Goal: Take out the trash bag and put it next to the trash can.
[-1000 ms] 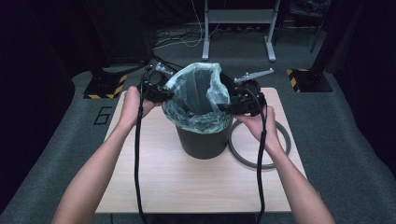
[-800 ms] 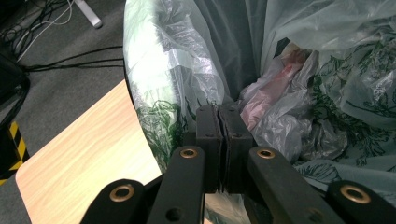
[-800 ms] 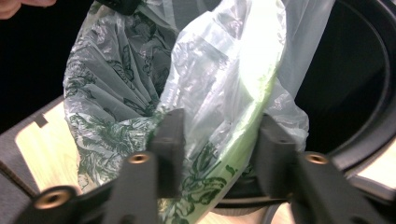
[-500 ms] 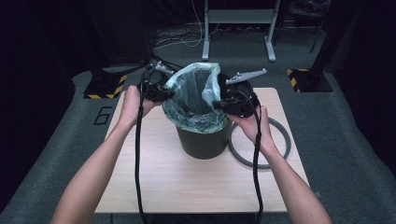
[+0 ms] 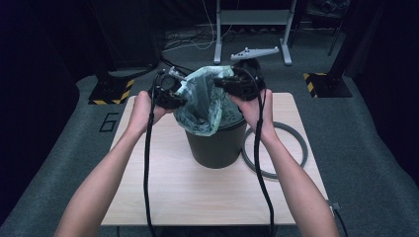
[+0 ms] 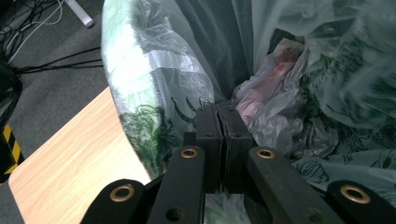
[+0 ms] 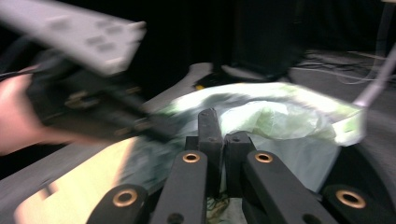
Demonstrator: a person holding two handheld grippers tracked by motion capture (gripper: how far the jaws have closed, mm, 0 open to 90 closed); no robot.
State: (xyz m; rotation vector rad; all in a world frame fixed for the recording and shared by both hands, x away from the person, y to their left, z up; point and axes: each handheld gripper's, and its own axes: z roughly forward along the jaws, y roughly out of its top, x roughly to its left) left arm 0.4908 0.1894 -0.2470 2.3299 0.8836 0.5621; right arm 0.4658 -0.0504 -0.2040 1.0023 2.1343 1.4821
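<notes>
From the high view, I have the bag [image 5: 200, 101] pinched at the top of the bin [image 5: 216, 143], which stands mid-table [image 5: 197, 192] with a grey ring [image 5: 291, 140] lying just right of it. My left gripper [image 5: 179, 95] sits at the bin's left rim and my right gripper [image 5: 225, 83] at the far right rim. A second ago the bag mouth was still spread around the rim; now the right side is gathered and lifted above the bin, so the liner is starting to come out.

In the left gripper view, the jaws stand closed with the bag's film [image 6: 154, 93] clamped between the pads, crumpled rubbish [image 6: 271, 107] lying inside the bin beyond.

In the right gripper view, blurred by motion, the jaws have just snapped closed; they seem to nip the pale bag edge [image 7: 275, 121], though I can't be certain.
</notes>
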